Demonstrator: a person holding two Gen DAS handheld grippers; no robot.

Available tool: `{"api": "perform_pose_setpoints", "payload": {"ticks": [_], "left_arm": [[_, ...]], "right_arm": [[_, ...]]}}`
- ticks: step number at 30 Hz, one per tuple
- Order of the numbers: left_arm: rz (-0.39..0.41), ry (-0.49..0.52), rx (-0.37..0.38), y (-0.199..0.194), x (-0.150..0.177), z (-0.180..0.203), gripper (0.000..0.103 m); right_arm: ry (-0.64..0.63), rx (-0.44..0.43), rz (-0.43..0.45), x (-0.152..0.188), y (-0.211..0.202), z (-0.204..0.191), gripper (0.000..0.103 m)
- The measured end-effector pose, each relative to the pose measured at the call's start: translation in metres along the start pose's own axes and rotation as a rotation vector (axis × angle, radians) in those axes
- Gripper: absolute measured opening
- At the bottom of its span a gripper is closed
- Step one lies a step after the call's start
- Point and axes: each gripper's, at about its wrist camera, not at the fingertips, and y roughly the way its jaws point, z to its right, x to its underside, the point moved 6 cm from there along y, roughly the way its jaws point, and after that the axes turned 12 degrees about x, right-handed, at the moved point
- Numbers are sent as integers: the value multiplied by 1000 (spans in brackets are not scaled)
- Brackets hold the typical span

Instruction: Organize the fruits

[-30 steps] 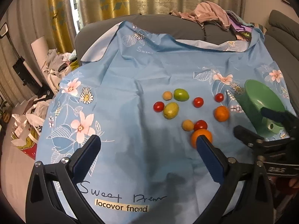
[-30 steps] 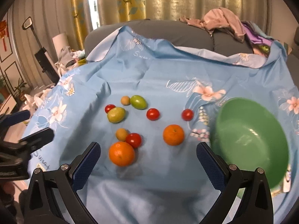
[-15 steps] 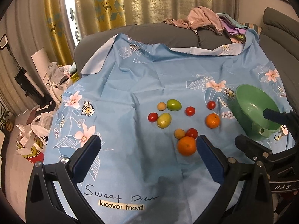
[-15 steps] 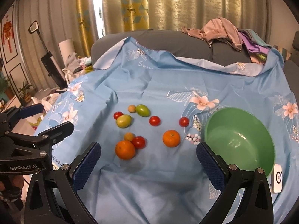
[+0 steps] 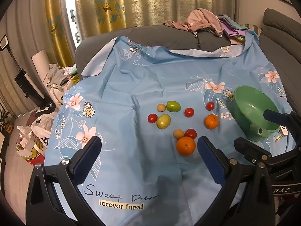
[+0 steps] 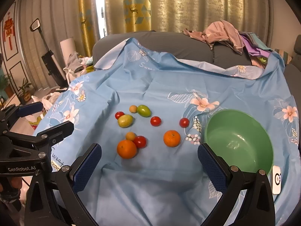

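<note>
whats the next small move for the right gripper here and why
Probably ease the right gripper forward and down toward the nearer orange. Its fingers stand wide open with nothing between them, the green bowl holds no fruit yet, and that orange lies closest, just ahead on the blue cloth.

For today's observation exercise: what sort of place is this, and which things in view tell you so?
Most likely a living room at home. A grey sofa carries a pile of clothes, gold curtains hang behind it, and a stick vacuum leans by the wall. The fruit lies on a blue flowered cloth.
</note>
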Motion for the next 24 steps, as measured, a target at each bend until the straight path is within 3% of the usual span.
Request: {"api": "perform_pose_setpoints", "payload": {"ticks": [24], "left_arm": [[-38,-14,13,14,7,-5,102]], "right_arm": [[-4,5,-47,4,8,1,102]]}}
